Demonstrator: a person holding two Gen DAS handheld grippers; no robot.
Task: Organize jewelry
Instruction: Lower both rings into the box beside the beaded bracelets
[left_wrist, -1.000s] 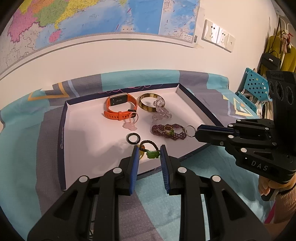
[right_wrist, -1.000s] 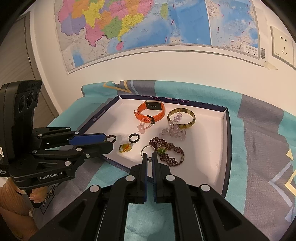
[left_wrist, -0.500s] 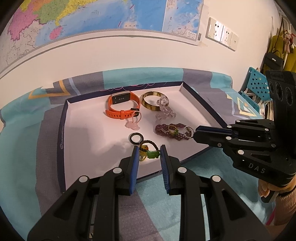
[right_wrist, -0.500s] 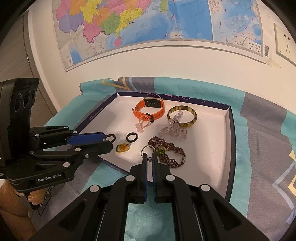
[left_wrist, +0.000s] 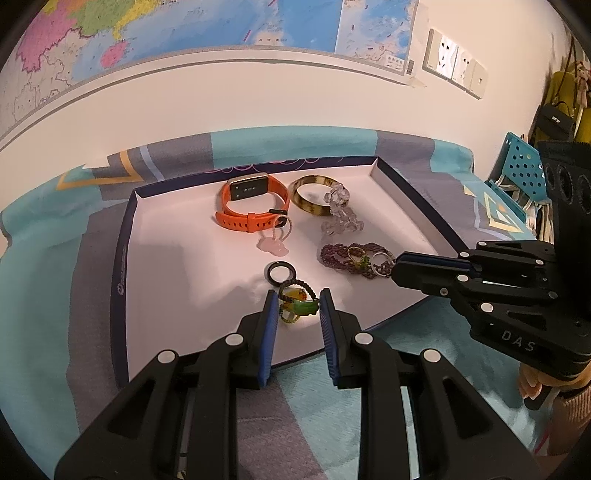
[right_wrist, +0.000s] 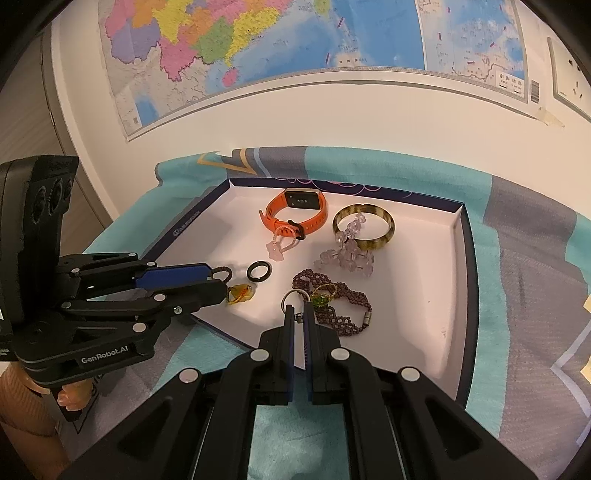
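Lying at the near edge of the white-lined box lid (left_wrist: 155, 258), the amber-and-green pendant on its dark braided cord (left_wrist: 295, 302) is sitting between the blue pads of the left gripper (left_wrist: 296, 306), whose jaws are standing partly apart around it; whether the pads are actually pressing on it is not clear from either view. Its cord loop is running away from the gripper toward the black ring (left_wrist: 280, 272) just beyond, so the piece's long axis is lying roughly along the fingers. Off to the right, the purple beaded bracelet (right_wrist: 332, 306) is stretching crosswise, and its metal ring (right_wrist: 295, 299) is sticking up at the tips of the right gripper (right_wrist: 299, 314), whose jaws are closed and appear to be pinching that ring. Each gripper is nearest its own piece. Farther back, the orange watch (left_wrist: 255, 206) and tortoiseshell bangle (left_wrist: 314, 195) are resting well apart from both.
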